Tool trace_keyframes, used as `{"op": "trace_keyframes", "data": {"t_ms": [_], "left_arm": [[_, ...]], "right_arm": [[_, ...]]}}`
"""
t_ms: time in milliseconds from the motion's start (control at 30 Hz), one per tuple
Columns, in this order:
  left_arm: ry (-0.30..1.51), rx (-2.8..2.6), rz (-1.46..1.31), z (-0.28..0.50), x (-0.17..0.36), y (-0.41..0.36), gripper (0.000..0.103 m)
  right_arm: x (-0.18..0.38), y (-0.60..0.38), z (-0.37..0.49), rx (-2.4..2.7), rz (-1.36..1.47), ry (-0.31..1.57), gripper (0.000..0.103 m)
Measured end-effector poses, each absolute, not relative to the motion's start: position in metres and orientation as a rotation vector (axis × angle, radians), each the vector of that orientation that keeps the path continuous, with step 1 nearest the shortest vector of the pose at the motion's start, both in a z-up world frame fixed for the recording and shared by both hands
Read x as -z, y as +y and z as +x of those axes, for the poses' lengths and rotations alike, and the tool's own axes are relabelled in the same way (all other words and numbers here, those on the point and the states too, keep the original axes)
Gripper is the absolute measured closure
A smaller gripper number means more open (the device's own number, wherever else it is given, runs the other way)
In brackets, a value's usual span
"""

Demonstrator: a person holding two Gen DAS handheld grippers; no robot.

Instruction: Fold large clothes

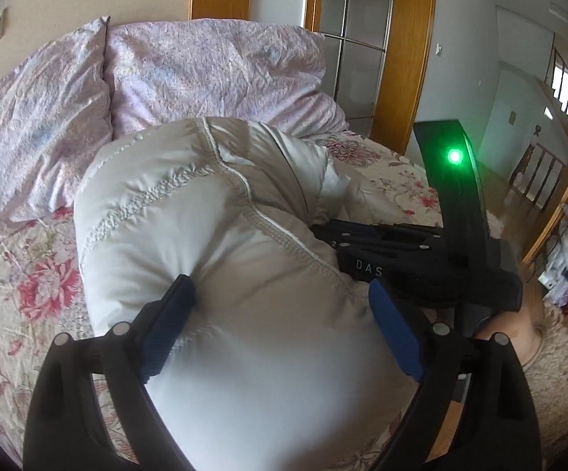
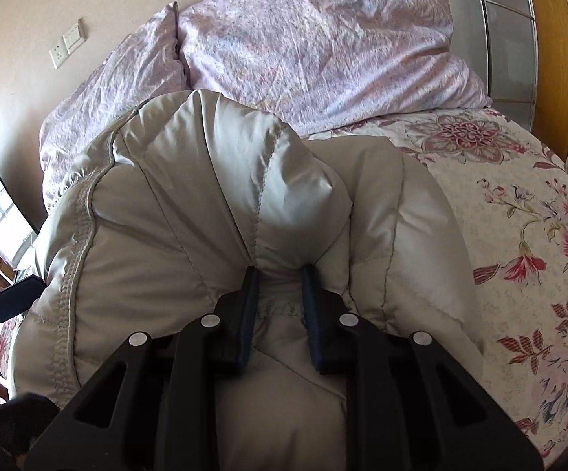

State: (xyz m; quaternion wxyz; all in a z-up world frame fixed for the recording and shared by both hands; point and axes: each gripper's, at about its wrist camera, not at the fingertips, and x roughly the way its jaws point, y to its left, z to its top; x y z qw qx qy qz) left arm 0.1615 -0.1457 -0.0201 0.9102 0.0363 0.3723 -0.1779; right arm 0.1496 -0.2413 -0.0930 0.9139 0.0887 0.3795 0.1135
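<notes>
1. At the far left, two lilac pillows (image 1: 48,125) lean against the wall at the head of the bed (image 1: 17,290), which wears a cream cover printed with pink flowers.
2. A puffy, pale grey quilted jacket (image 1: 213,235) lies bunched up in the middle of the bed, just below the pillows, its stitched seams curving over the top.
3. The left gripper (image 1: 280,294) is pushed against the near side of the jacket. Its blue-padded fingers (image 1: 170,314) stand wide apart with a thick bulge of padding swelling between them; they bracket the fabric, and I cannot tell whether they are actually pinching it.
4. Further right, the right gripper (image 2: 280,274) comes in from the other side, a green light glowing on its black body in the left wrist view. Its fingers (image 2: 249,294) are drawn close together and clamp a narrow fold of the jacket, the cloth puckering into the gap.
5. To the right of the jacket the flowered cover lies bare, and beyond it stands a wooden-framed door with frosted panes (image 1: 362,39).
</notes>
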Motion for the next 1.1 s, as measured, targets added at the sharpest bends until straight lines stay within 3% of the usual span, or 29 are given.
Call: {"op": "trace_keyframes", "data": {"t_ms": [767, 1100], "left_arm": [[0.765, 0.294, 0.058, 0.156, 0.012, -0.122, 0.013], [0.68, 0.146, 0.015, 0.171, -0.016, -0.071, 0.013]], "right_arm": [[0.089, -0.24, 0.147, -0.205, 0.155, 0.785, 0.082], [0.023, -0.231, 0.139, -0.225, 0.125, 0.691, 0.082]]}}
